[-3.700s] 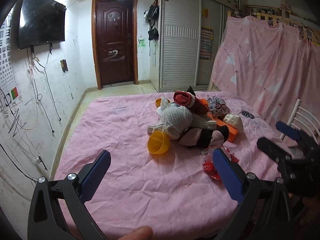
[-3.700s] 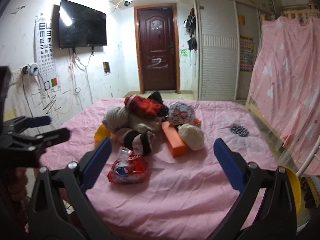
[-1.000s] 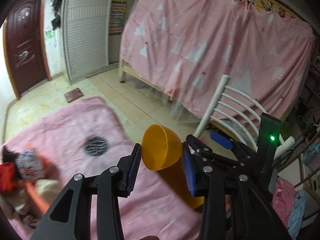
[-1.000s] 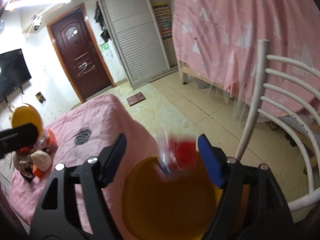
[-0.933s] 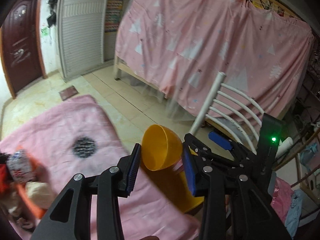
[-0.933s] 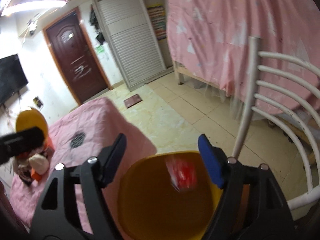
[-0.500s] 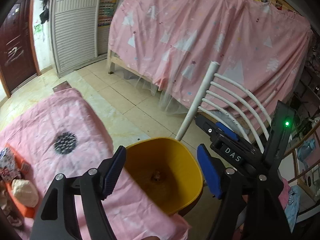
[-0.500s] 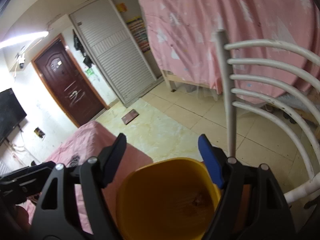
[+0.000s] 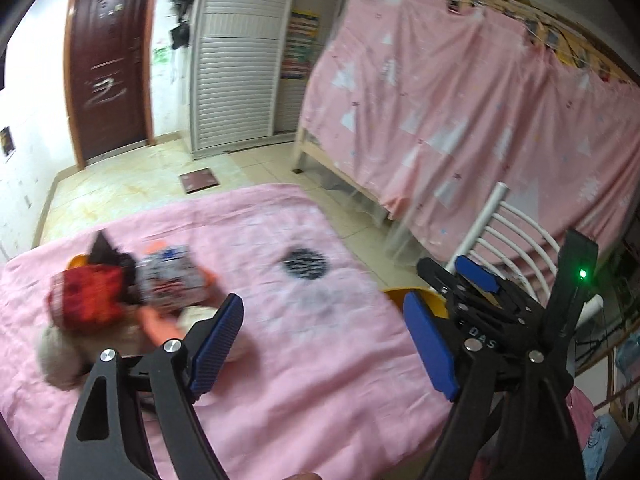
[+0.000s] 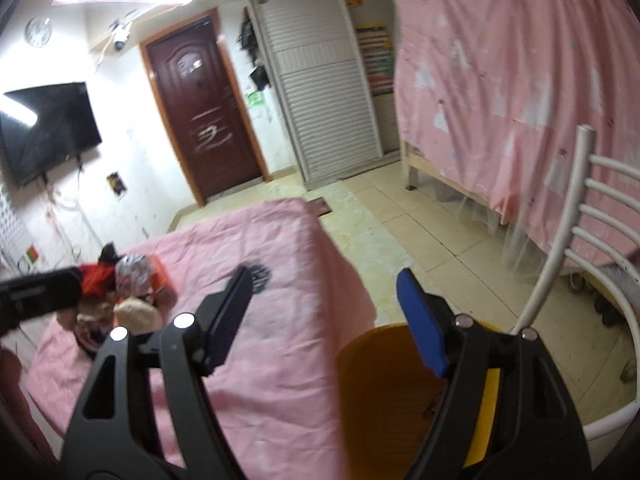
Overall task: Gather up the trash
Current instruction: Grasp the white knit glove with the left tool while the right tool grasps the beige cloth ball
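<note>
Jaws on our left gripper (image 9: 324, 344) have just been opening, now spread and empty. Our right gripper (image 10: 328, 320) gapes empty above the yellow bin (image 10: 384, 396); the yellow cup has left our grip.

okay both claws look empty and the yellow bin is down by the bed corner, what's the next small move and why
Probably swing the left claw toward the pile of things on the pink bed and look for more trash there. Both it and the right claw stand open with nothing between the pads, the left having just opened. The yellow bin sits beside the bed's corner, and the pile is what's left on the cover.
</note>
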